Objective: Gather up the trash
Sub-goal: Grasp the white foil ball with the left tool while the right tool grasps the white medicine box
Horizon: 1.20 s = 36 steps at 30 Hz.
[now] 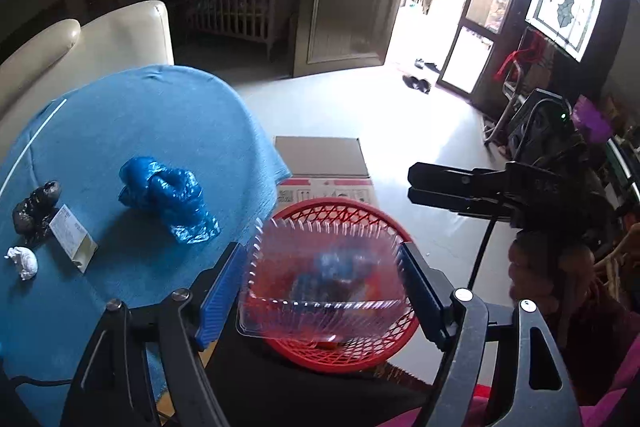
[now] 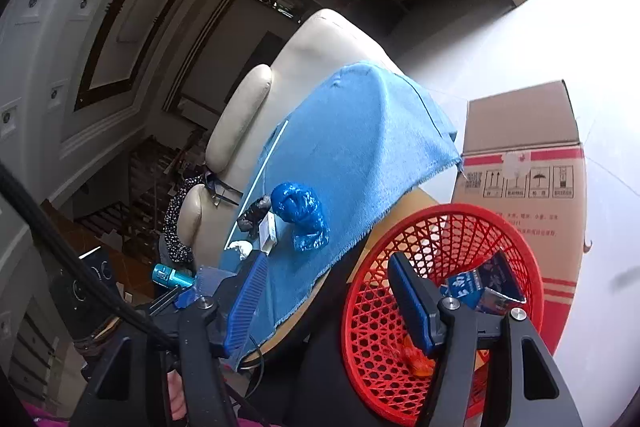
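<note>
Two views. Left wrist: my left gripper (image 1: pixel 324 287) has its fingers spread around a clear plastic tray (image 1: pixel 320 275), held directly above the red basket (image 1: pixel 360 351). Right wrist: my right gripper (image 2: pixel 332 303) has spread, empty fingers; blue bag (image 2: pixel 302 219) lies ahead on the surface (image 2: pixel 360 131), nearer it.

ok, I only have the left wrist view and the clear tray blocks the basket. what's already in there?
Observer: Blue packets lean against the far side of the red basket.
Operator: Anything else?
Observer: An orange scrap lies at the bottom.
Operator: Right gripper holding anything?
Observer: No. The right gripper is open, with nothing between its fingers.
</note>
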Each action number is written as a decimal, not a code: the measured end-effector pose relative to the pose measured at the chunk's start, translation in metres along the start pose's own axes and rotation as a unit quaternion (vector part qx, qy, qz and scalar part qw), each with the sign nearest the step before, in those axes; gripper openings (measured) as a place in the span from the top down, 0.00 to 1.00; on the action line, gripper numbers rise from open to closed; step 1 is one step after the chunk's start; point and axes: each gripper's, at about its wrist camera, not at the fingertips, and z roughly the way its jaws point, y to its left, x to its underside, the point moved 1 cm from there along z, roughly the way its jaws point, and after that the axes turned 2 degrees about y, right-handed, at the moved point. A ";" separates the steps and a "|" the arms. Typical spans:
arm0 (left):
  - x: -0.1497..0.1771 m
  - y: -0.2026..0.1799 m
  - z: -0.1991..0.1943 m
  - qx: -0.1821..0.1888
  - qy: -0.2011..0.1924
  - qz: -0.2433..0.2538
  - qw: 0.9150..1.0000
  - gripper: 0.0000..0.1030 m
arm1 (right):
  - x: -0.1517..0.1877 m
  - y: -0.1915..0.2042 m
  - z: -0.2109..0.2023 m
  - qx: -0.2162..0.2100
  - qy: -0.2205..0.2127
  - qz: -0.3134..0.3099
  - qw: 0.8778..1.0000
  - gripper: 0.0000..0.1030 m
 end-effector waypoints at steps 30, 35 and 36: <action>0.075 0.300 -0.090 -0.251 0.019 -0.275 0.928 0.22 | -0.007 0.094 0.138 -0.001 0.119 -0.111 0.987 0.35; 0.066 0.357 -0.071 -0.246 0.028 -0.333 0.910 0.22 | -0.004 0.137 0.209 0.003 0.156 -0.159 0.975 0.35; 0.065 0.363 -0.067 -0.244 0.030 -0.340 0.908 0.22 | -0.005 0.146 0.230 0.004 0.163 -0.170 0.972 0.35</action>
